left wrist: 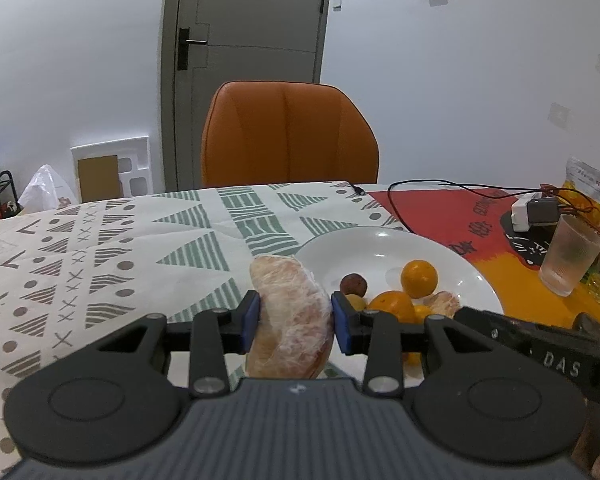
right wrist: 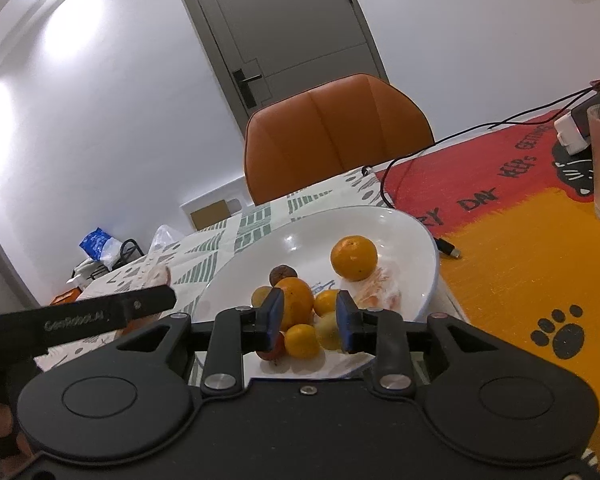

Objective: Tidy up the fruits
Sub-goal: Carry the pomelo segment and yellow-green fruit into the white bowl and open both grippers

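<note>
My left gripper [left wrist: 295,322] is shut on a plastic-wrapped pomelo wedge [left wrist: 292,316], held just left of the white plate [left wrist: 380,248]. The plate [right wrist: 400,232] holds oranges [right wrist: 354,258], small yellow fruits [right wrist: 328,330], a dark brown fruit [right wrist: 283,274] and another wrapped pomelo piece [right wrist: 382,296]. My right gripper [right wrist: 307,314] is open and empty above the plate's near rim, with the small oranges [right wrist: 302,340] showing between its fingers. The left gripper's finger [right wrist: 100,314] shows at the left of the right wrist view.
An orange chair [left wrist: 288,136] stands behind the table. A ribbed glass [left wrist: 570,256], a white adapter with cables [left wrist: 534,210] and a snack bag [left wrist: 590,182] sit at the right on the red-orange mat [right wrist: 520,240]. A patterned cloth [left wrist: 100,260] covers the left side.
</note>
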Demonstrator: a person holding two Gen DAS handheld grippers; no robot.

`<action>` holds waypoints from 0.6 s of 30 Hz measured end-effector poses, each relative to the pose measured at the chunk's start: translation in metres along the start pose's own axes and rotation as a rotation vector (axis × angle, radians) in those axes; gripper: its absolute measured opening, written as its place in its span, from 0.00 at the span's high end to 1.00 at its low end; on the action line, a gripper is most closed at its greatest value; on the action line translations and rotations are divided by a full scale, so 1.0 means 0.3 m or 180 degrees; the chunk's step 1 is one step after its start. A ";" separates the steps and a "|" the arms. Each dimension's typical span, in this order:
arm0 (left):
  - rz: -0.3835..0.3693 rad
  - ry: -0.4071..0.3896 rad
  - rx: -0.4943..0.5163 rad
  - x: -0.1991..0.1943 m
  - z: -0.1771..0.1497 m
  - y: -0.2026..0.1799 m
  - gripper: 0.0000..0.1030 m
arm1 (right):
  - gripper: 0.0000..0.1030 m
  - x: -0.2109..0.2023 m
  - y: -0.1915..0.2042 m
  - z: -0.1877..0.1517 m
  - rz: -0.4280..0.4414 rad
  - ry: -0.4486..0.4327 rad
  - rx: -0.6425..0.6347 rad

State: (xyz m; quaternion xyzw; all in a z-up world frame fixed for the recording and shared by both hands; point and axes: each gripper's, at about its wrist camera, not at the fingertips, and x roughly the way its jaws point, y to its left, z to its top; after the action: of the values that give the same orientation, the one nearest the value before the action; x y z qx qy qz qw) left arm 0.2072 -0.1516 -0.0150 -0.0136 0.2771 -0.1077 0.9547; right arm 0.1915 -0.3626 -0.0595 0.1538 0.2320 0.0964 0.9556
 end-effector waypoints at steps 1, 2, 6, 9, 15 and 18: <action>-0.0008 0.0003 -0.0003 0.004 0.003 -0.003 0.64 | 0.70 -0.003 -0.005 -0.002 -0.0014 0.0006 0.0001; -0.0019 0.0005 -0.0004 0.009 0.005 -0.007 0.64 | 0.71 -0.006 -0.011 -0.004 -0.0024 0.0010 0.0010; -0.0037 0.0008 0.0016 0.023 0.011 -0.020 0.64 | 0.70 -0.023 -0.039 -0.011 -0.0059 0.0021 0.0059; -0.0056 0.0009 0.0022 0.037 0.020 -0.030 0.64 | 0.70 -0.039 -0.062 -0.016 -0.0082 0.0009 0.0090; -0.0109 -0.0018 0.0042 0.053 0.045 -0.065 0.63 | 0.70 -0.063 -0.089 -0.011 -0.0135 -0.0013 0.0147; -0.0092 -0.0098 0.0064 0.042 0.054 -0.077 0.59 | 0.70 -0.069 -0.090 -0.011 -0.0119 -0.0020 0.0149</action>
State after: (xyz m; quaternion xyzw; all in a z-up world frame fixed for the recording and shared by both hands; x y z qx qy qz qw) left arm 0.2216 -0.1772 -0.0060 -0.0096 0.2611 -0.1241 0.9573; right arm 0.1749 -0.3924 -0.0630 0.1720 0.2340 0.0726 0.9541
